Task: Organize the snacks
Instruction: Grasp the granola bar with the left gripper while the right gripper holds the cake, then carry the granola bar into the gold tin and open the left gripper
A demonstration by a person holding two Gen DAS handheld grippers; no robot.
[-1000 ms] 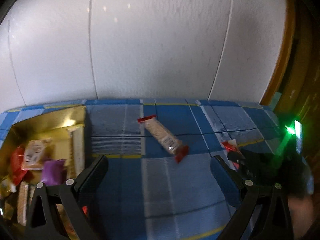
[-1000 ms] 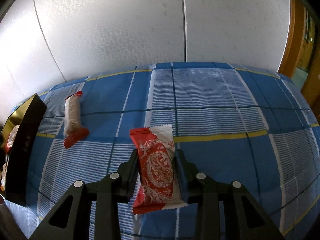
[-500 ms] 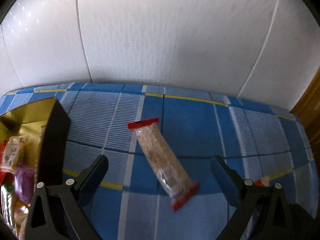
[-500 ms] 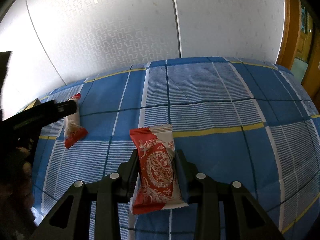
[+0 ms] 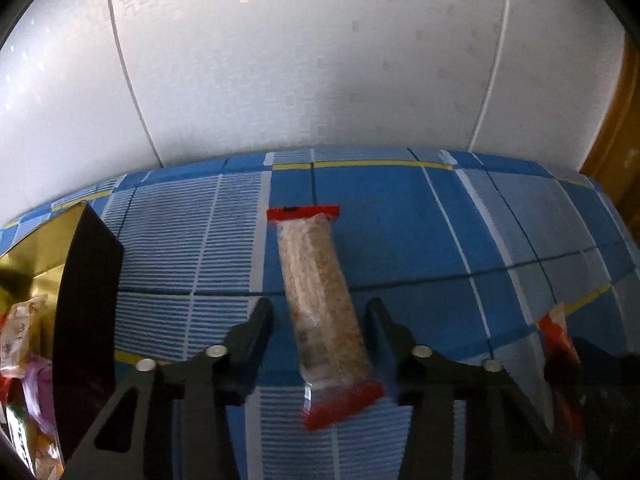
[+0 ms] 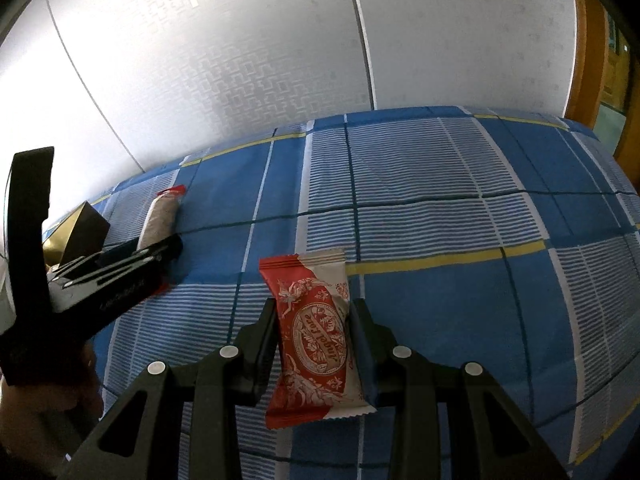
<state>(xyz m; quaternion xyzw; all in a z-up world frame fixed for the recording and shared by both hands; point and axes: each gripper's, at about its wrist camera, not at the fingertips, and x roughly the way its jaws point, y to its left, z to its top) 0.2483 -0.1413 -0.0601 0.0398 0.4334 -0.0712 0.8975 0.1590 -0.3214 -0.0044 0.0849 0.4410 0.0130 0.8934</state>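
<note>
Left gripper [image 5: 320, 332] straddles the cereal bar [image 5: 316, 284], jaws closing w/ bar between them; pads look a hair off the wrapper on both sides, though blur at the near end makes contact hard to call. Bar lies flat on the blue plaid cloth [image 5: 440, 232], long axis running away from the gripper, far red seal [image 5: 303, 213] toward the wall, near red seal under the fingers and skewed slightly right. So fingers close across the short width, approx. square to the axis: good line for a pinch.

Right gripper [image 6: 313, 320] clenched on the red-and-white wafer pack [image 6: 316, 332], pack poking fwd past the fingertips, above the cloth.

Gold box [image 5: 36, 248] w/ snacks already in it sits just left of the left gripper, so left hand is nearer; bar goes leftward once held, prob. before the wafer.
</note>
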